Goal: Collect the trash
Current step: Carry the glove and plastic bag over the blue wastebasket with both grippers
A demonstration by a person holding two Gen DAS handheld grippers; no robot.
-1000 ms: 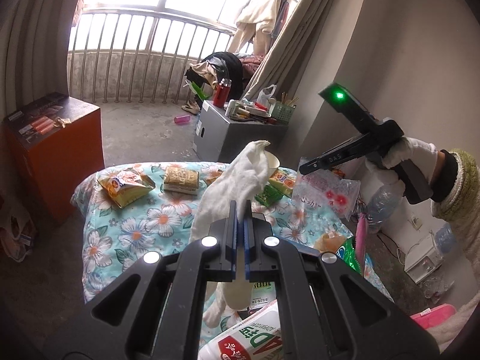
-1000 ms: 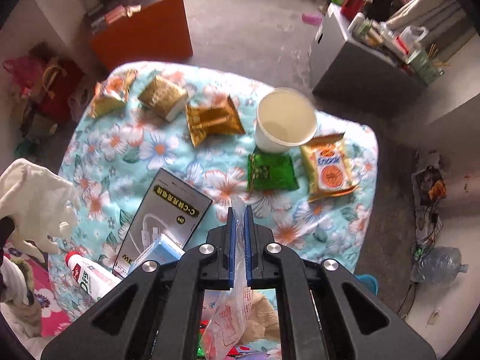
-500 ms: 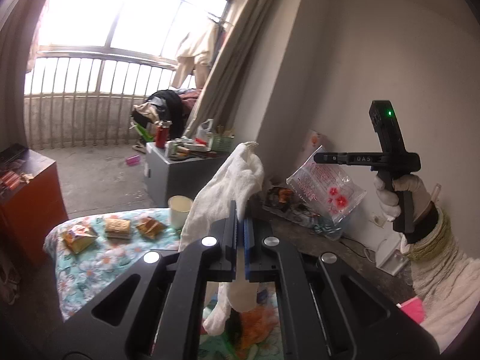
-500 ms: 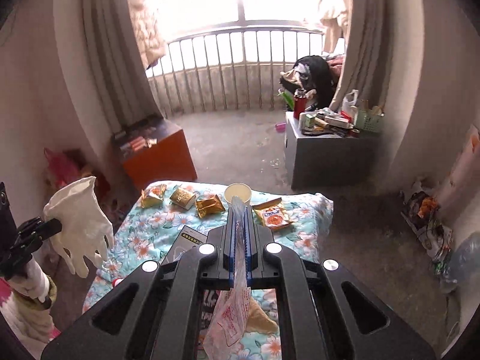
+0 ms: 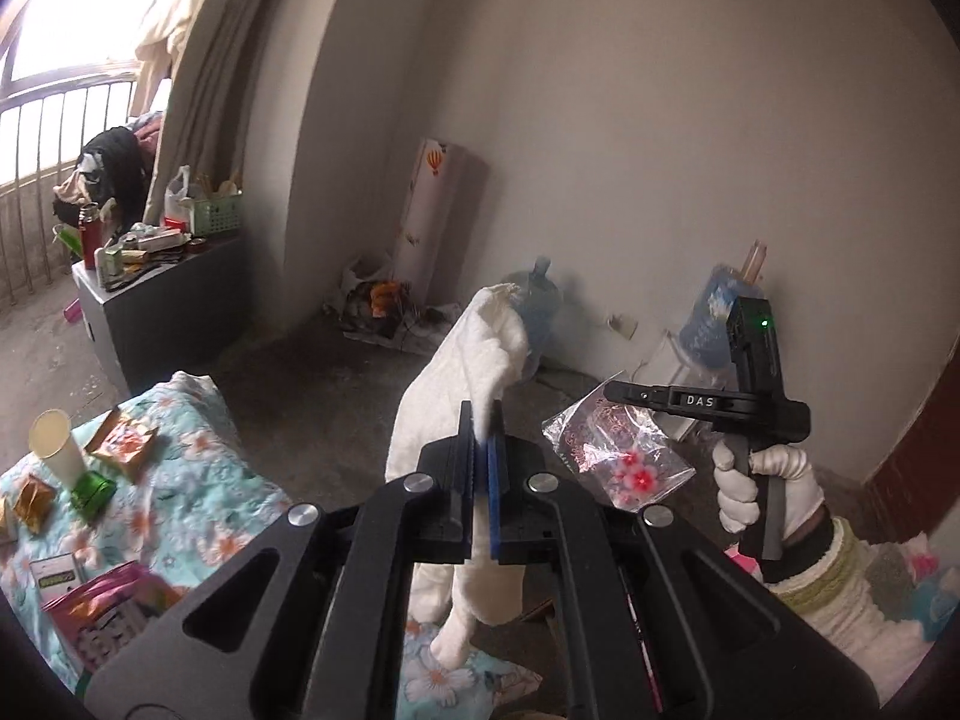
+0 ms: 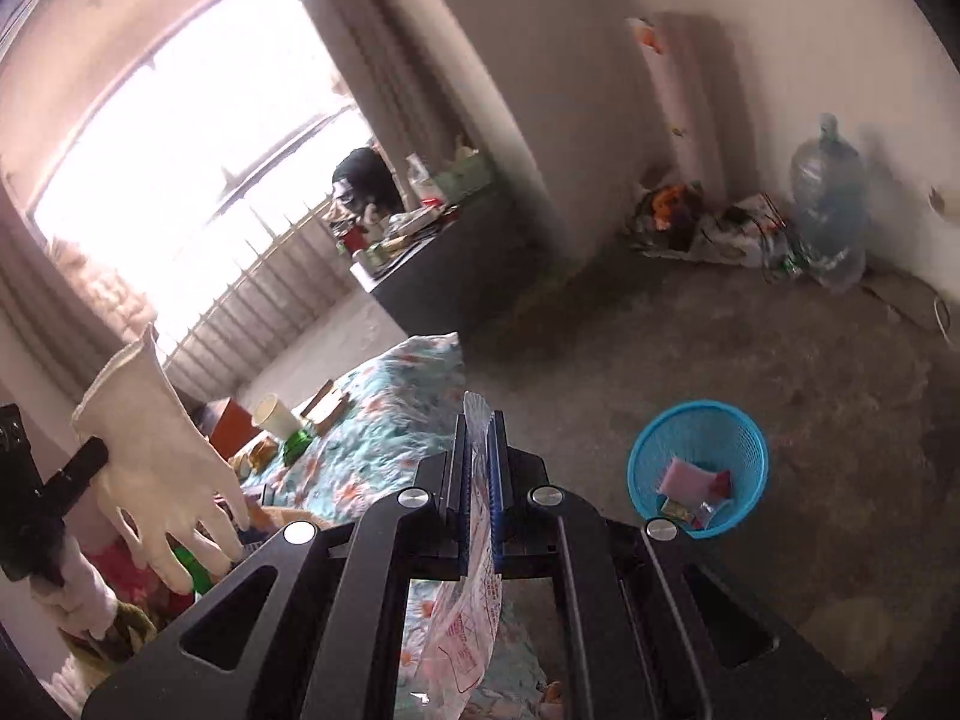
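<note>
1. The left gripper (image 5: 480,438) is clamped on a white glove (image 5: 456,372). The glove's cuff stands above the closed jaws and its fingers hang below them.
2. In the right wrist view, the same white glove (image 6: 153,456) hangs in the air at the left, fingers pointing down, pinched in the black tool.
3. The right gripper (image 6: 480,450) is clamped on a clear plastic bag (image 6: 468,612) with red print. The bag passes between the closed jaws and droops below them.
4. In the left wrist view, the plastic bag (image 5: 618,456) hangs under the tip of the right gripper (image 5: 612,390), which a hand in a white glove (image 5: 762,492) holds by its grip.
5. A blue basket (image 6: 699,468) stands on the bare floor, to the right of the right gripper and apart from it. Wrappers lie in its bottom.
6. A bed with a flowered cover (image 6: 384,414) lies at left. A paper cup (image 6: 273,417) and snack packets rest on it.
7. A large water bottle (image 6: 831,210) stands against the far wall.
</note>
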